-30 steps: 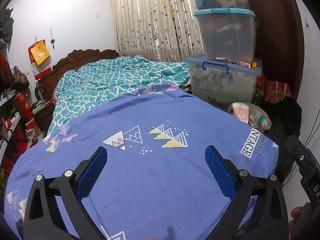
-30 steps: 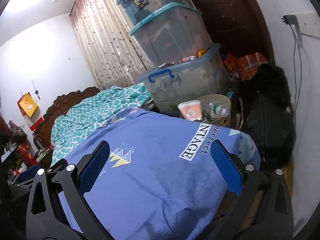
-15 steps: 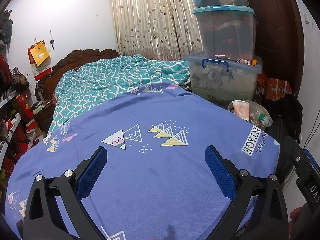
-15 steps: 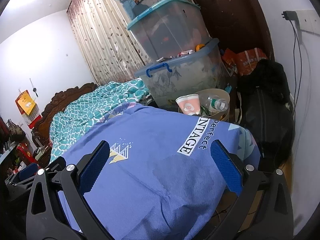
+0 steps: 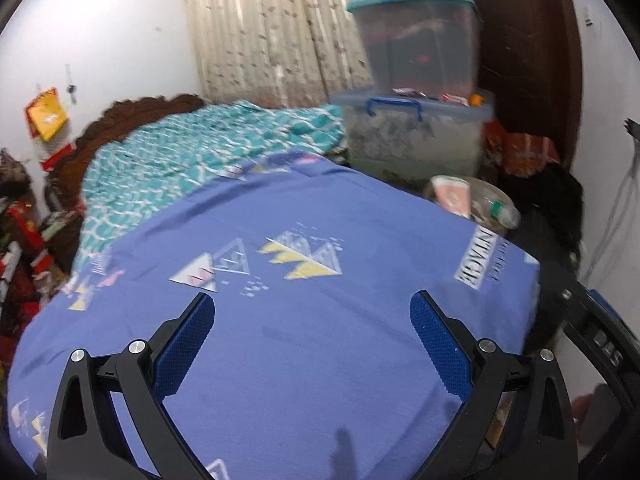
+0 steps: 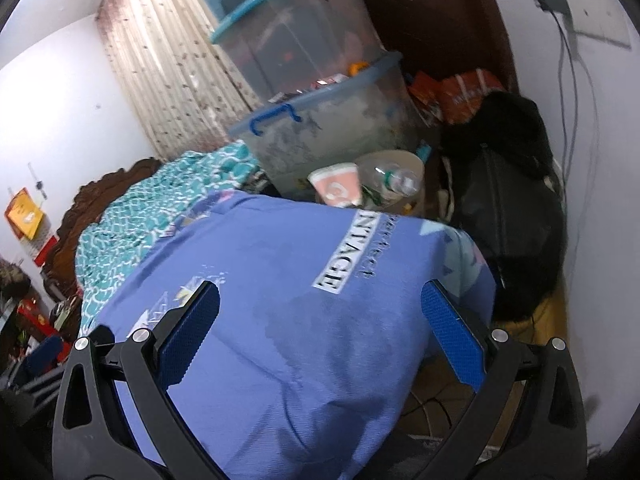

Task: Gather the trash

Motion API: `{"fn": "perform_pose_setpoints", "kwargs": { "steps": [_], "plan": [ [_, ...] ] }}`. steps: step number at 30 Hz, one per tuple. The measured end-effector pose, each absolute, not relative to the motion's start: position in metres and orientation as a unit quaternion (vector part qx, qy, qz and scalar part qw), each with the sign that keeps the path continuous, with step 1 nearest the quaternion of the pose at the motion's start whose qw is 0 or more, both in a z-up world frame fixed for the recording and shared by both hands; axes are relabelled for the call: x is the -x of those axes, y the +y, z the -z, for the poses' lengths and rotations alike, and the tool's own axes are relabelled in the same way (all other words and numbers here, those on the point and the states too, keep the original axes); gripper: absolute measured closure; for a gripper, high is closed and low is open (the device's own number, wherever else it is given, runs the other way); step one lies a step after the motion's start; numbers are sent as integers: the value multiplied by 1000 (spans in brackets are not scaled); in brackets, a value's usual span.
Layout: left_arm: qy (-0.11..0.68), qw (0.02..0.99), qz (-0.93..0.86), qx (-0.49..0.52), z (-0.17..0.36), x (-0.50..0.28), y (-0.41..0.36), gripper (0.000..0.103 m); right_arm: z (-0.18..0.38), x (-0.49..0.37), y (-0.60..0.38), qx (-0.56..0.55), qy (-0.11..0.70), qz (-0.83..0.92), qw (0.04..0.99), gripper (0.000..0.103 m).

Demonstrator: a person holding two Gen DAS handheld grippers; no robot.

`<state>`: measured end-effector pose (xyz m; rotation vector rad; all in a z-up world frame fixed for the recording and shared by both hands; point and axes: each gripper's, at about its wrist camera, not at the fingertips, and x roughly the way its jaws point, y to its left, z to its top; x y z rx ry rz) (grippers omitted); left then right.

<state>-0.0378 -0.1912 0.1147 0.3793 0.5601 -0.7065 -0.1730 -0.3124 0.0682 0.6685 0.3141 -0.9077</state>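
A round beige trash bin (image 6: 416,168) stands beyond the bed's far right corner. In it lie a pink-and-white paper cup (image 6: 338,184) and a clear plastic bottle (image 6: 394,178). The left wrist view shows the same bin (image 5: 486,192), cup (image 5: 454,200) and bottle (image 5: 502,212). My left gripper (image 5: 312,316) is open and empty above the blue bedsheet (image 5: 300,340). My right gripper (image 6: 320,312) is open and empty over the sheet's right corner (image 6: 320,320), well short of the bin.
Stacked clear storage boxes (image 6: 320,120) stand behind the bin. A black bag (image 6: 508,208) leans against the right wall under hanging cables (image 6: 572,80). A teal quilt (image 5: 208,156) covers the far bed. Cluttered shelves (image 5: 20,240) line the left.
Both grippers have moved forward and tilted down toward the bed's far corner; the right view has rolled, and the bin looks nearer. Both stay open.
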Motion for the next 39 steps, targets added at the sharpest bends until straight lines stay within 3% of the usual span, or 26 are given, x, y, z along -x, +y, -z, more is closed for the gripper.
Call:
{"fn": "perform_pose_setpoints", "kwargs": {
  "steps": [39],
  "plan": [
    [279, 879, 337, -189, -105, 33, -200, 9, -73, 174, -307, -297, 134, 431, 841, 3]
  ]
}}
